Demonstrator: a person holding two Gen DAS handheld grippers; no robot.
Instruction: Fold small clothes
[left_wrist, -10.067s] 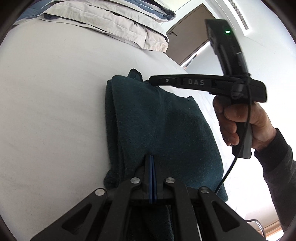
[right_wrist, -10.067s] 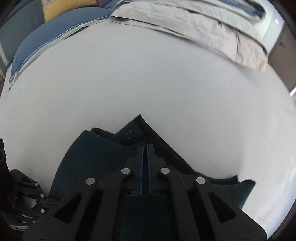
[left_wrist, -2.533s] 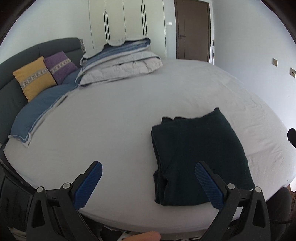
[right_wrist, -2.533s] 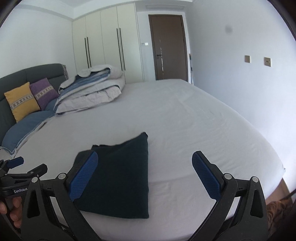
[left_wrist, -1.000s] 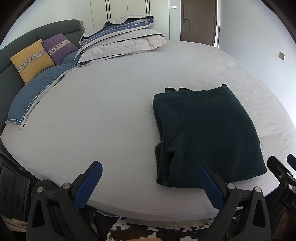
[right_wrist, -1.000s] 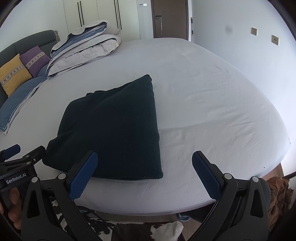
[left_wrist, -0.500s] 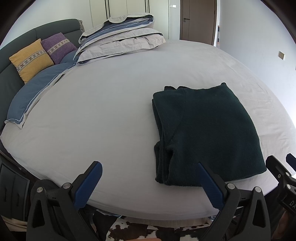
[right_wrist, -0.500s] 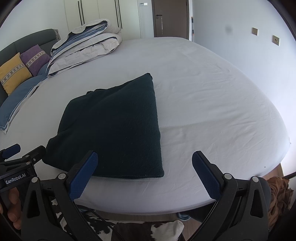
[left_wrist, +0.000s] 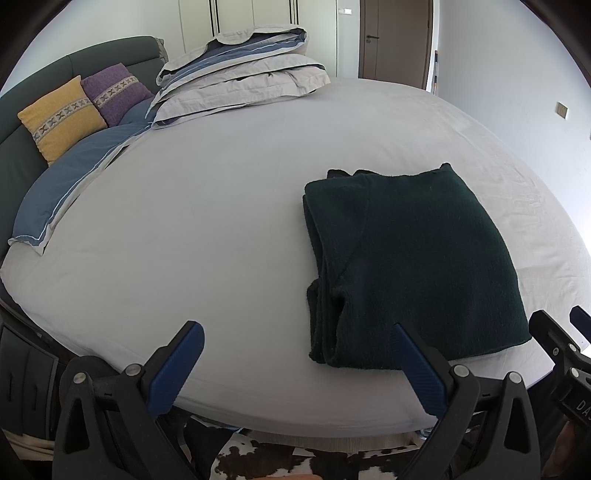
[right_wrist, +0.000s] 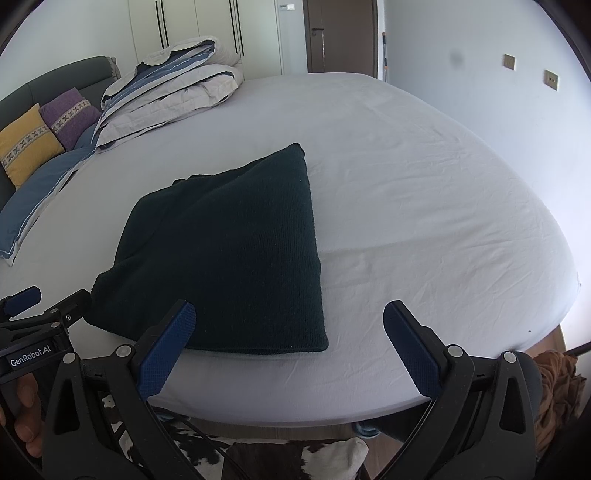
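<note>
A dark green knitted garment (left_wrist: 410, 258) lies folded into a flat rectangle on the white bed sheet (left_wrist: 207, 221), near the bed's front edge. It also shows in the right wrist view (right_wrist: 229, 254). My left gripper (left_wrist: 295, 347) is open and empty, held just off the bed edge in front of the garment's left side. My right gripper (right_wrist: 288, 328) is open and empty, held off the bed edge at the garment's right front corner. Each gripper shows at the edge of the other's view.
A folded grey and blue duvet (left_wrist: 240, 70) lies at the far side of the bed. Yellow (left_wrist: 61, 114) and purple (left_wrist: 114, 90) cushions and a blue pillow (left_wrist: 70, 177) lie at the headboard on the left. A cowhide rug (right_wrist: 266, 458) covers the floor below.
Ten seconds ago both grippers were shut on the garment. Since then they opened and drew back off the bed. In the last second they have hardly moved.
</note>
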